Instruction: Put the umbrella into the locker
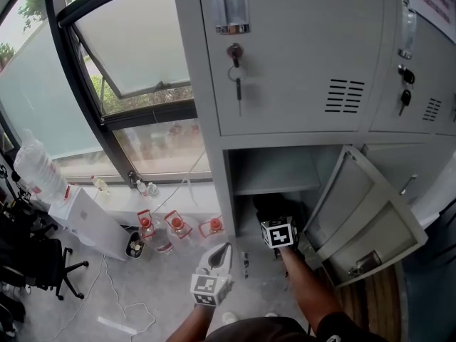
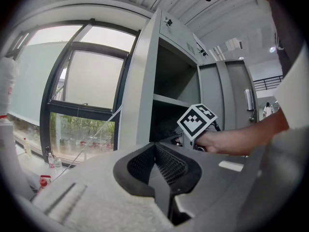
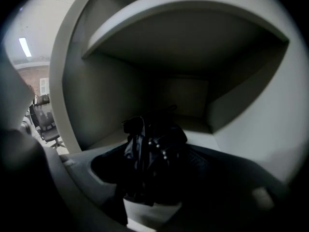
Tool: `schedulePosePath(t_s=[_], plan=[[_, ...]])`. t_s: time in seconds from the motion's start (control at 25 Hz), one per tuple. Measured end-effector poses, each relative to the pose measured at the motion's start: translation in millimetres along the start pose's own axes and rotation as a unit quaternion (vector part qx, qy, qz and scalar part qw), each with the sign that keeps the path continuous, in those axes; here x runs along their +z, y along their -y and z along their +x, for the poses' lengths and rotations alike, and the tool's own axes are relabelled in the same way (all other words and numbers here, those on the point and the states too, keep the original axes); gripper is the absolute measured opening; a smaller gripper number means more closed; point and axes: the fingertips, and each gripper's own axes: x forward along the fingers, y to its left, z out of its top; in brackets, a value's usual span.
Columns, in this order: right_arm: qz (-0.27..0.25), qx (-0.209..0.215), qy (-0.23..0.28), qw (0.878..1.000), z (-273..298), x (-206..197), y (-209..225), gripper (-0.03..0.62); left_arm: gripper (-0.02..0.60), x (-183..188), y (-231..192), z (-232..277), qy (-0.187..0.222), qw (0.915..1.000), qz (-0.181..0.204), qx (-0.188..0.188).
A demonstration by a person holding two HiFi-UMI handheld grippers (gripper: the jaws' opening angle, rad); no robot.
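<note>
Nearest the lens, the left gripper (image 2: 155, 148) is held level outside the locker (image 1: 212, 127), its two black pads brought together at the tips with nothing between them. Ahead of it and to its right, the right gripper (image 1: 268, 209) reaches down at a slant into the open lower compartment. Its marker cube (image 2: 197, 121) and the hand (image 2: 219, 141) that carries it show plainly from the left gripper view. The right gripper's jaws are spread wide. Between them the black folded umbrella (image 3: 150, 151) lies bunched on the compartment floor, deep in shadow, and neither pad can be seen pressing on it. A grey shelf (image 3: 183, 4) spans the compartment above the right gripper, and bare walls close it in on both sides and behind the umbrella. To the right of the right gripper, the compartment's door (image 1: 370, 226) hangs swung outward. Above both grippers is a shut upper door (image 1: 285, 55) with a key (image 1: 237, 84) dangling from its lock. Beyond the left gripper's tips and to its left, several clear bottles (image 1: 178, 224) with red markings stand on the floor. They are below a large window (image 1: 135, 48) with a dark frame.
</note>
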Motion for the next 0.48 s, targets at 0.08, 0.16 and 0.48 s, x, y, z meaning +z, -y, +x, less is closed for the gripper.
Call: schedulePosePath(t_s=[0.08,0.16,0.48], plan=[[-0.006,0.006,0.027,1.0,-16,6,-5,0.321,0.005,0,1,1,0.0,1.0,0.0,-0.002],[-0.012,0.009,0.047,0.999,-35,11,-8,0.321,0.005,1,3,3,0.0,1.0,0.001,-0.005],[-0.024,0.019,0.112,0.993,-100,30,-24,0.321,0.005,9,12,11,0.008,0.9997,0.007,-0.019]])
